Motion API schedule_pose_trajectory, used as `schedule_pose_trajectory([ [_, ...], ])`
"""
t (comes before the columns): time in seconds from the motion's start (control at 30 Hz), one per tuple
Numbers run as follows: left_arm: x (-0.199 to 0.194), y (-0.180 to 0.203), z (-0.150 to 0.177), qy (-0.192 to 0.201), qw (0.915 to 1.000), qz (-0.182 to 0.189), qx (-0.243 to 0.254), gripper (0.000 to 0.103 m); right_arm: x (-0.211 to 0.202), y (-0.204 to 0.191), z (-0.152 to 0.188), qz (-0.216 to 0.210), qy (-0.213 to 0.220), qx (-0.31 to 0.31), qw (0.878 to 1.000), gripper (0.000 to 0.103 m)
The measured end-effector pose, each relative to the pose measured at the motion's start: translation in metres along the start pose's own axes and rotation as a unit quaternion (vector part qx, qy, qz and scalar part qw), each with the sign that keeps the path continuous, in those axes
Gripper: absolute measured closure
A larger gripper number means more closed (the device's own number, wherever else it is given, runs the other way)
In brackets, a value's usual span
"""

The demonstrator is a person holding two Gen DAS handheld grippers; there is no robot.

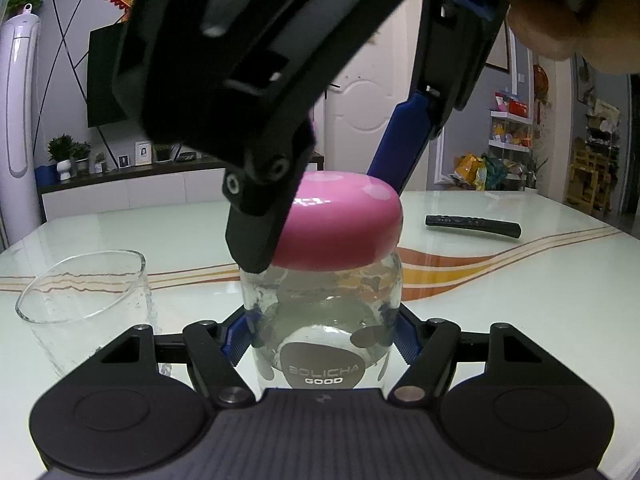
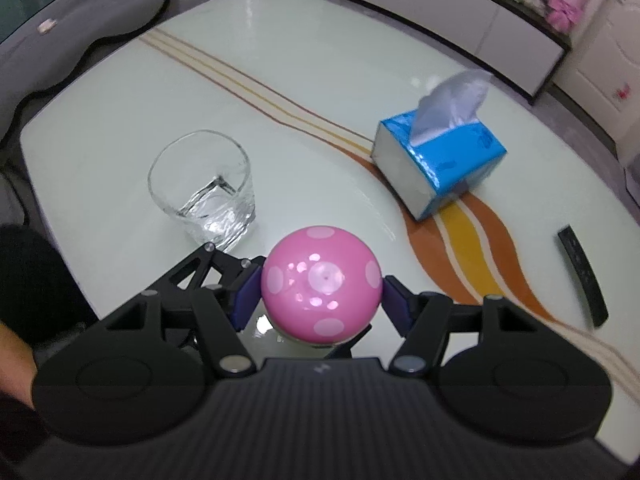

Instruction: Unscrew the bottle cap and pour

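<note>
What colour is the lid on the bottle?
The cap is pink with paler pink spots, clearest in the right wrist view, looking down on it.

Beside bottle: glass (image 2: 202,188) stands near the bottle (image 1: 320,320) on its left, narrow gap between.
Right side: tissue box (image 2: 438,160) and remote (image 2: 582,276) lie well apart, bare table (image 2: 300,92) between.
Above cap: right gripper (image 2: 322,292) straddles the pink cap (image 2: 320,276).

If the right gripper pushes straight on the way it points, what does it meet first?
The pink cap. The right gripper points down with its jaws on either side of the cap, close or touching, so going on would press onto the bottle that the left gripper holds.
</note>
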State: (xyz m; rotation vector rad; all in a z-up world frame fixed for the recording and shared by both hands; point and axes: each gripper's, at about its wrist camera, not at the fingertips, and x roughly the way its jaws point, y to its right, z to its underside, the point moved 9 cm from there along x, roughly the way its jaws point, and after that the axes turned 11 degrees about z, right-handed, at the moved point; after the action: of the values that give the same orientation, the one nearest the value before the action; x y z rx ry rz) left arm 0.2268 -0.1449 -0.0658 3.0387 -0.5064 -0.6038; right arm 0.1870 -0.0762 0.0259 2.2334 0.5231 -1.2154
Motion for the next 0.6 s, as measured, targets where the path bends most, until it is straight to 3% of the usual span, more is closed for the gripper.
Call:
schedule_pose_trajectory([
  [0.33, -0.001, -0.006, -0.002, 0.002, 1.0000, -0.005, 0.007, 0.031, -0.001, -0.004, 0.000, -0.047, 0.027, -0.091, 0.994, 0.040],
  [0.6, -0.011, -0.007, 0.003, 0.003, 0.9999, 0.004, 0.016, 0.031, 0.000, -0.005, 0.002, -0.096, 0.029, -0.202, 0.974, 0.040],
])
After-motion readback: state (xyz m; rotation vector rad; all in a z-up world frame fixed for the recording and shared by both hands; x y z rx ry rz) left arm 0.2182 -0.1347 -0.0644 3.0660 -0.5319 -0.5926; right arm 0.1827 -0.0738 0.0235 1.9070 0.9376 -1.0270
